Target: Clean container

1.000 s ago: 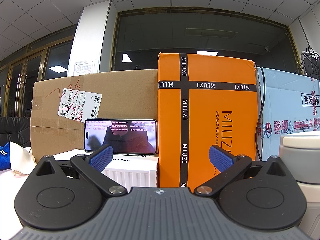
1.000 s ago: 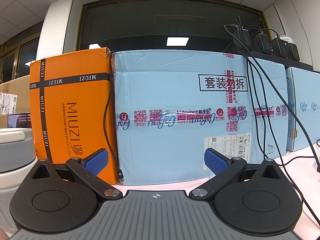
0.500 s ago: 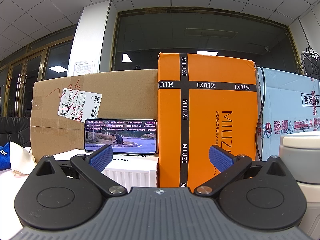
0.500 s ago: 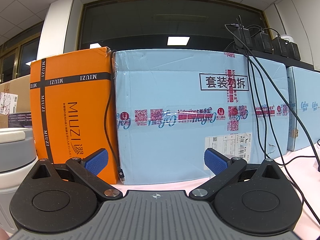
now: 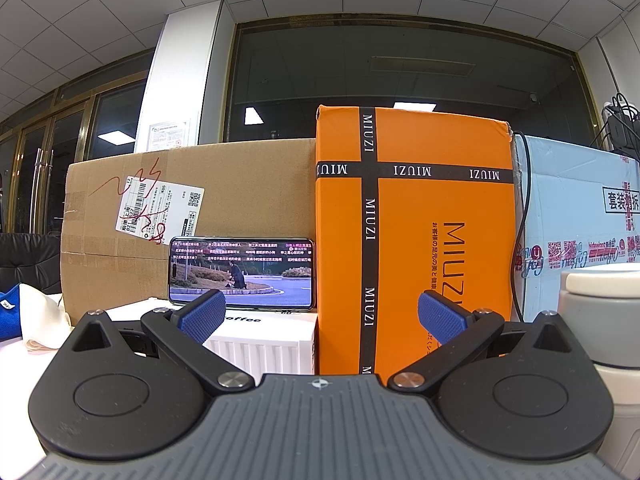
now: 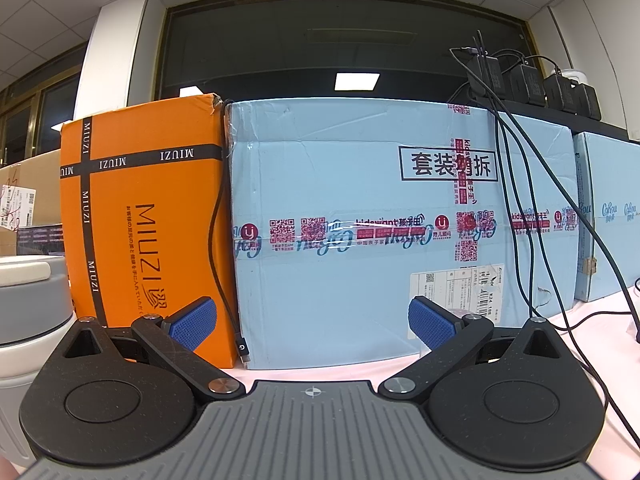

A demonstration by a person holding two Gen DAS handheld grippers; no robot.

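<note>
Left wrist view puts the container (image 5: 600, 320) at my right edge, between both grippers—left gripper (image 5: 322, 316) and right gripper (image 6: 312, 322) gape empty—so I'd steady its body squarely before reaching for the cloth (image 5: 36, 320).

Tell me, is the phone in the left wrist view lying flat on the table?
No, the phone stands on its long edge on a white box, leaning against the brown carton.

Forward passage is blocked by the tall orange MIUZI carton (image 5: 416, 240) and pale blue taped cardboard box (image 6: 400, 232); dangling black cables (image 6: 520, 200) are draped across the latter.
</note>
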